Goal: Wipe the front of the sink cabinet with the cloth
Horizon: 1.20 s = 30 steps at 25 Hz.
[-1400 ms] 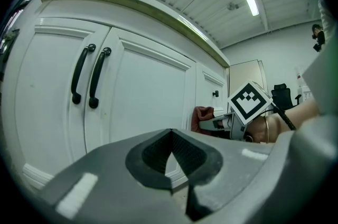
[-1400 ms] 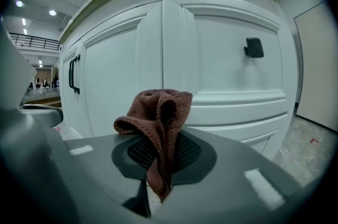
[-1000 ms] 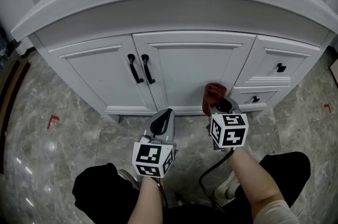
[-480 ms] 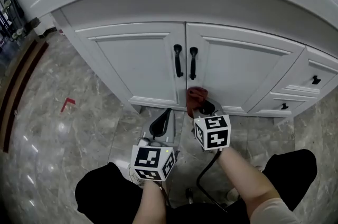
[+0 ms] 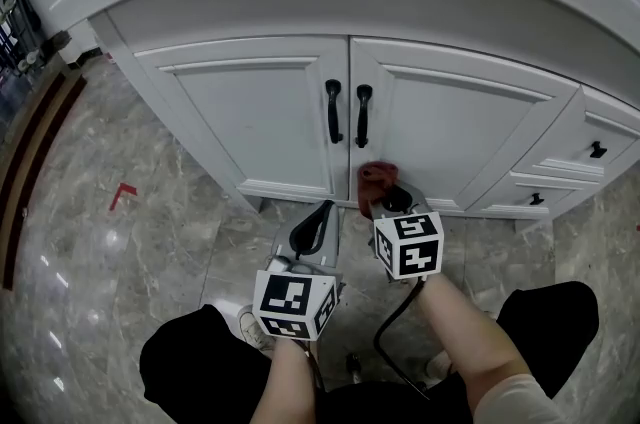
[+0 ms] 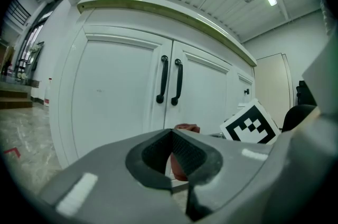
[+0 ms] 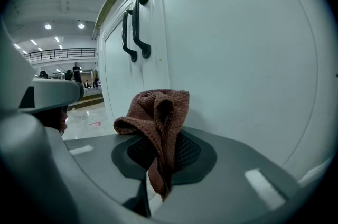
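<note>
Lying on the grey marble floor (image 5: 150, 242), well off to the left of the left gripper (image 5: 320, 214), is a small red mark (image 5: 123, 195). That gripper hangs low in front of the white sink cabinet (image 5: 270, 112), short of its base and apart from it. In the left gripper view its jaws are pressed together with nothing between them, and its tip (image 6: 171, 134) aims at the cabinet's left door (image 6: 113, 96). Above and ahead of both tools, two black handles (image 5: 347, 114) stand upright side by side where the left door meets the right door (image 5: 450, 137).

Just to the right of the left gripper, the right gripper (image 5: 388, 200) sits a little closer to the cabinet. It pinches a reddish-brown cloth (image 5: 375, 182). In the right gripper view the cloth (image 7: 158, 112) is bunched and stands up out of the closed jaws, with one end hanging below them. It lies low against the right door, below the handles. It seems to touch the panel, though the angle leaves that unsure. Further right of this tool are two drawers (image 5: 590, 157) with small black knobs.
</note>
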Available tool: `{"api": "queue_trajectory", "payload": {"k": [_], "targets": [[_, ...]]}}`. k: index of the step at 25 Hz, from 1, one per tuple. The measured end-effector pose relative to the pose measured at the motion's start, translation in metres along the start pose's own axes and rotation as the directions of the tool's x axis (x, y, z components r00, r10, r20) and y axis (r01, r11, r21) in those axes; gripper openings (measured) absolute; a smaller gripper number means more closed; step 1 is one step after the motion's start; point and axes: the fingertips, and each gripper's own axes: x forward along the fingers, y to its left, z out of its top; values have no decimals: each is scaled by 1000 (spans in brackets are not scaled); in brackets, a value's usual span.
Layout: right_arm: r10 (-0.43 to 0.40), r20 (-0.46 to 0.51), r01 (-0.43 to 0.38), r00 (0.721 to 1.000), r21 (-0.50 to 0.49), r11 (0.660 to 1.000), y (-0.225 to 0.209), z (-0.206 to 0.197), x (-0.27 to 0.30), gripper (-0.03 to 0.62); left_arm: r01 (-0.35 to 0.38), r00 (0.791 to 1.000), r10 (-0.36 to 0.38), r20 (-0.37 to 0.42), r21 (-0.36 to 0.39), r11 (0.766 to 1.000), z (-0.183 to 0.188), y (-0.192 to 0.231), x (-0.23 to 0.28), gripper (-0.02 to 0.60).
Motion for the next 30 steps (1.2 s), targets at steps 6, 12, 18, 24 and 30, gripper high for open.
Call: {"api": "queue_trajectory", "payload": {"k": [6,12,18,24,30], "targets": [[-74,-13,74,997,19,997,-41,-7,-18,81,50,999,-50,-13,2,999,-5,-26,16,1],[-155,-13,156,988,37,987,-89,-13,-51,81,115,993,-115,-19,2,993,-11,-64,34,1],[-259,-23,260,966,51,964,-142,-17,-91,80,166,986,-166,-36,20,986,-16,-101,47,1],[-304,-7,304,953,48,951,-172,-10,-125,81,172,984,-171,-41,10,985,-19,-116,53,1],[-370,-19,370,929,70,926,-195,-16,-148,80,160,984,-159,-75,13,987,-33,-120,60,1]]}}
